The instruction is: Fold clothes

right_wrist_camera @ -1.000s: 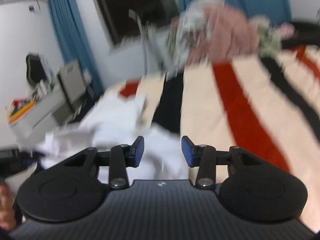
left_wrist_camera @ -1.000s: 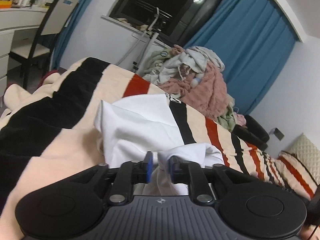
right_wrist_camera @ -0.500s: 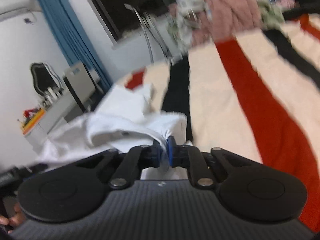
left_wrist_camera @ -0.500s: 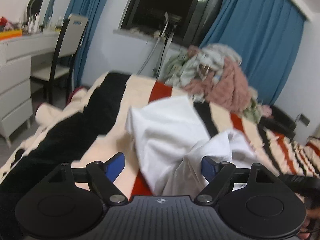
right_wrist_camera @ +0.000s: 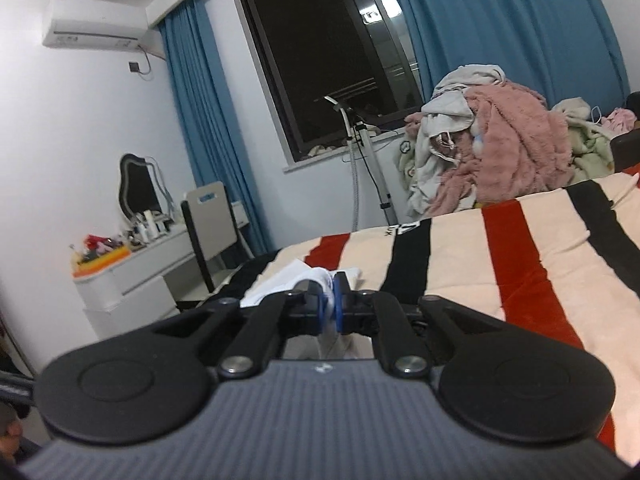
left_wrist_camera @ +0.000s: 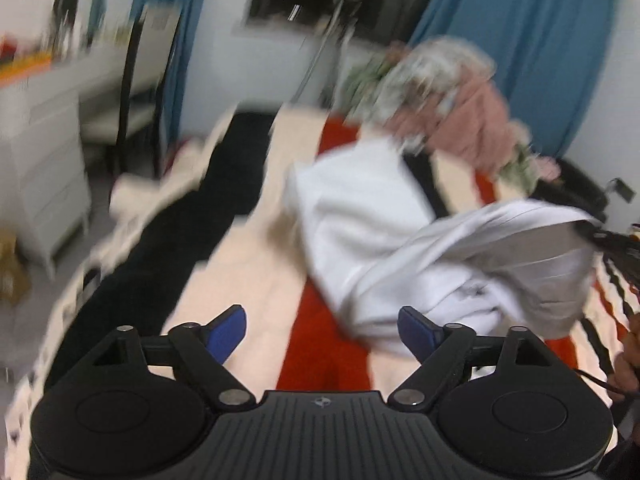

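The white garment (left_wrist_camera: 372, 232) has just changed hands. A second ago the left tongs (left_wrist_camera: 322, 330) were pinched on a fold of it; their jaws have just been opening and now stand wide, with only the striped blanket (left_wrist_camera: 248, 280) showing in the gap and the cloth's near edge just beside the right-hand pad. The right tongs (right_wrist_camera: 329, 300), which stood open a second ago, are now clamped tight on a bunched bit of the white fabric, and that end is drawn up off the bed. I'd read this as a re-grip: one corner is secured, and the left is free to go looking for another edge or corner before any fold can be laid (the garment is still a rumpled heap, so the folding proper looks barely begun).

The two views tell different halves. The left wrist view, badly smeared, shows the whole garment sprawled across the blanket's red and cream stripes, one side stretched up toward the right edge of the picture, where dark parts of the other tool can be made out. The right wrist view is sharp but shows only the pinched tuft and a small patch of white beyond it; it does give the pile of unfolded clothes (right_wrist_camera: 492, 136) at the far end of the bed, well apart from the piece in hand.
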A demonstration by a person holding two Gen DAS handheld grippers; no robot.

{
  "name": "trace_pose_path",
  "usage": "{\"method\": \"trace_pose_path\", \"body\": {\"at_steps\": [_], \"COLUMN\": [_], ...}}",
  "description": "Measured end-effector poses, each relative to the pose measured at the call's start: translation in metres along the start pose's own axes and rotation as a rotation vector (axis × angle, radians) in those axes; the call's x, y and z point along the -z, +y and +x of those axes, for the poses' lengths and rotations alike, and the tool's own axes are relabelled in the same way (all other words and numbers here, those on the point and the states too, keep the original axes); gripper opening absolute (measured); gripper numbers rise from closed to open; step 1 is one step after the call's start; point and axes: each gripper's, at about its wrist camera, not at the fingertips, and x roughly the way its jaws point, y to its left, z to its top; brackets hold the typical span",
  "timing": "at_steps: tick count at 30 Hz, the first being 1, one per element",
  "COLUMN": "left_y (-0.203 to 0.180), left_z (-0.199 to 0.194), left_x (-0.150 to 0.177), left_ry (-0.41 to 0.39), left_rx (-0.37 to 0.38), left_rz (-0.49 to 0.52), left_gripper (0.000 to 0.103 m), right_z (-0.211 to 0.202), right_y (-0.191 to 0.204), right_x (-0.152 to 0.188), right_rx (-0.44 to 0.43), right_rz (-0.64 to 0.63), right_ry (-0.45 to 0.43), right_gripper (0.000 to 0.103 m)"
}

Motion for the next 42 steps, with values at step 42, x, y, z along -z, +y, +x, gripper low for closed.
{"method": "trace_pose_path", "body": {"at_steps": [42], "left_y": [-0.110], "left_z": [0.087], "left_x": [0.009], "left_ry": [-0.334], "left_rx": [-0.213], "left_rz": [0.196], "left_gripper": [0.097], "right_z": [-0.015], "right_y": [0.040], "right_x": [0.017], "right_rx": [0.308], "right_rz": [-0.316], "right_ry": [-0.216], "right_gripper": [0.010]}}
